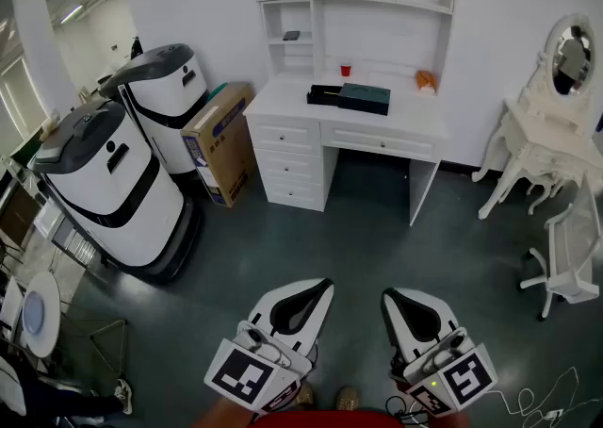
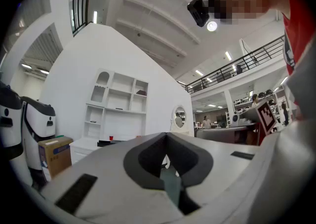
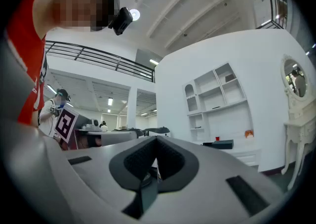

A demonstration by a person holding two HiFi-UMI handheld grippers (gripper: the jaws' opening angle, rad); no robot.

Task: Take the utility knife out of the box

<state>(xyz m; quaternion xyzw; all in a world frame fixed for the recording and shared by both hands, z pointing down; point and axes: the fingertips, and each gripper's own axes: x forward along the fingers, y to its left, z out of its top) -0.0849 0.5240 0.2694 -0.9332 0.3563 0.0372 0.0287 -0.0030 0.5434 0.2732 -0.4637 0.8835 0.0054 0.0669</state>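
Left gripper [image 1: 323,285], right gripper [image 1: 388,295]: jaws together, empty; floor [image 1: 367,247] between them and desk [image 1: 283,101] with box [image 1: 364,98]; carton [image 1: 219,143], robots [image 1: 113,190] leftward.

We locate the dark green rectangular box [image 1: 365,98] lying flat on the white counter [image 1: 283,98]; its contents are too small to tell.

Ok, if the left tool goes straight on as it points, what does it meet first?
The left tool looks free over the floor, then probably meets the white desk near its right end; depth unclear.
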